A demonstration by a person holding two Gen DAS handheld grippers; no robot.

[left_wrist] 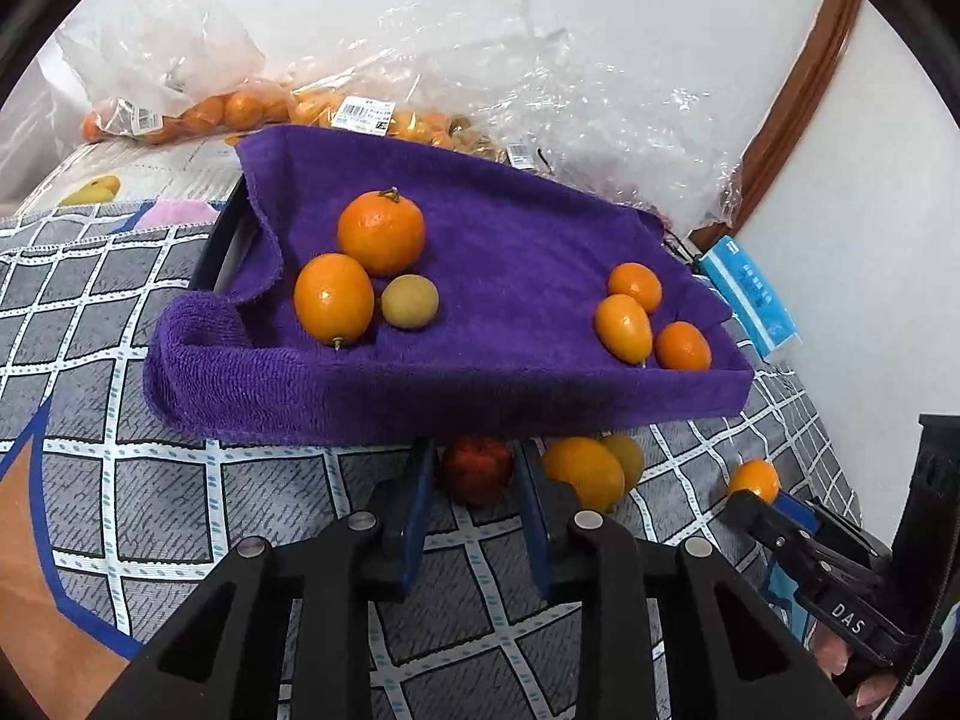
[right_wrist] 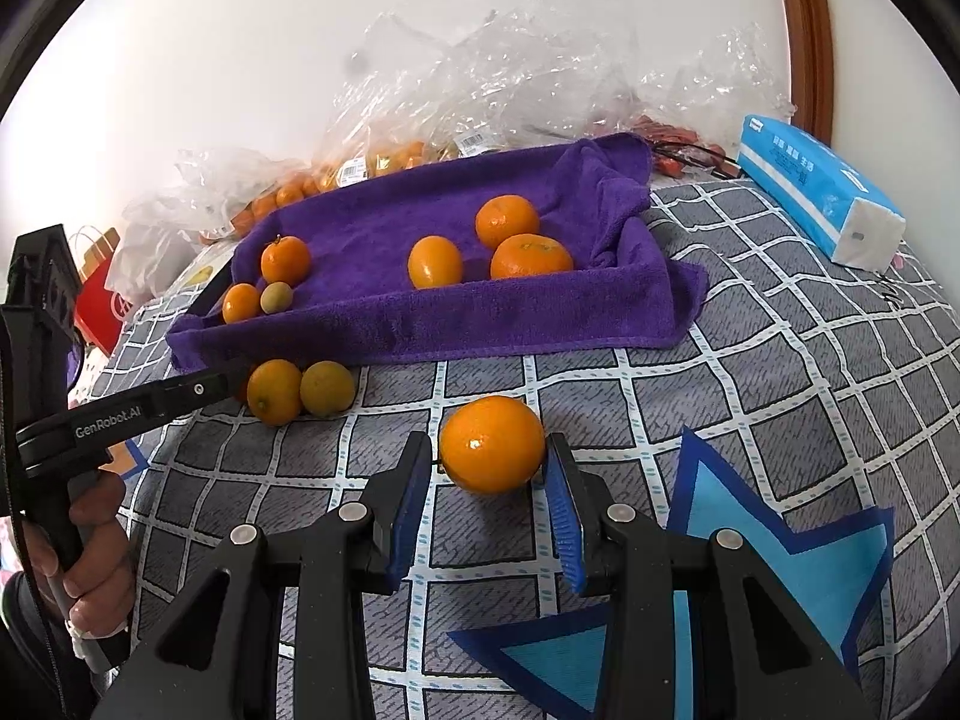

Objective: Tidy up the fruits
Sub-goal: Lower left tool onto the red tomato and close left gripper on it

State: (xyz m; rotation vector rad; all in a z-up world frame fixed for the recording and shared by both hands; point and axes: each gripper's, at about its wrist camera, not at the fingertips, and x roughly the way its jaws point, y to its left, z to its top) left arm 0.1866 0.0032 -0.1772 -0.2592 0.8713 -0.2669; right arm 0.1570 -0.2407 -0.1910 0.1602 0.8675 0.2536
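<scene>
Two grippers over a grey checked blanket [right_wrist: 750, 372].

Left gripper [left_wrist: 474, 474]: jaws apart, a reddish fruit [left_wrist: 477, 471] sitting between the fingers. Cannot tell if the pads touch it. Just right of it, an orange fruit [left_wrist: 585, 471] and a yellow-green fruit [left_wrist: 627, 456], side by side, touching. All three on the blanket, right at the near edge of the purple towel tray [left_wrist: 420, 396].

Right gripper [right_wrist: 489, 468]: jaws apart, a big orange [right_wrist: 492, 444] between the fingers, on the blanket. Right pad touching it or almost; a small gap on the left side.

Inside the tray, two groups, well apart. On the left end: two oranges [left_wrist: 381, 231] and a small green-brown fruit [left_wrist: 410, 301], bunched together. On the right end: three small oranges [left_wrist: 624, 327], close together.

Far behind the tray: clear plastic bags [left_wrist: 180, 102] with more oranges inside, against the white wall. To the right of the tray: a blue tissue pack [right_wrist: 822, 192] lying on the blanket.
</scene>
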